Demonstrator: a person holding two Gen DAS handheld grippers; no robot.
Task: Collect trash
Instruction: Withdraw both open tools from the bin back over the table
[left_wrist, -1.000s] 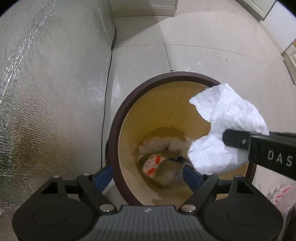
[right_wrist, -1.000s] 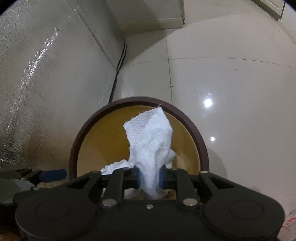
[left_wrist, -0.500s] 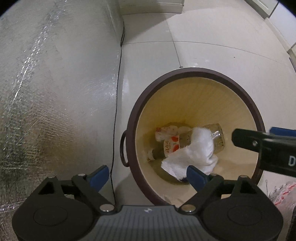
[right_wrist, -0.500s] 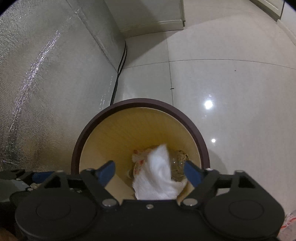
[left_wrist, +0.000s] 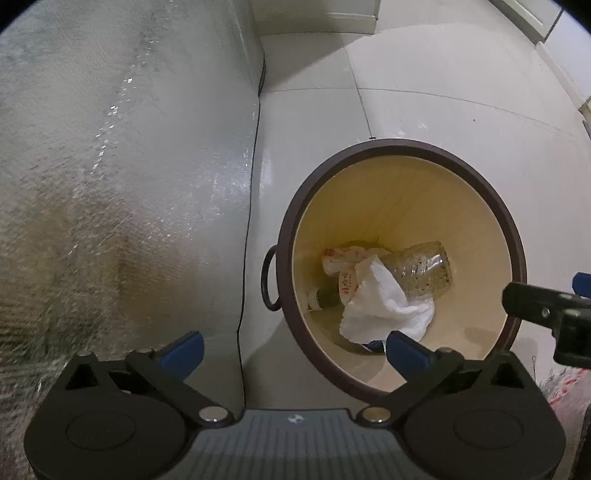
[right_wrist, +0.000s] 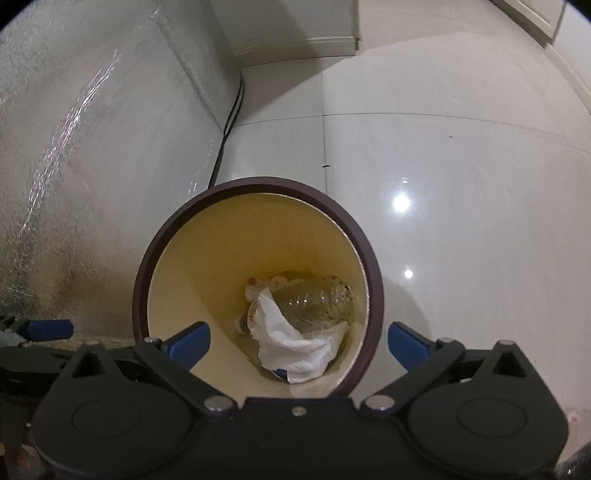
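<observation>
Where the crumpled white tissue (right_wrist: 295, 347) lies at the bottom of the brown-rimmed bin (right_wrist: 373, 266), it drapes a clear plastic bottle (right_wrist: 317, 299); above, the right gripper (right_wrist: 297, 341) and left gripper (left_wrist: 291, 349) have just spread their fingers wide, holding nothing, foil-covered wall (left_wrist: 110, 184) at nine o'clock.

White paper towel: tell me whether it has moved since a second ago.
Yes. The paper towel dropped from the right gripper, whose jaws have just been opening, to the bottom of the bin, onto the plastic bottle.
</observation>
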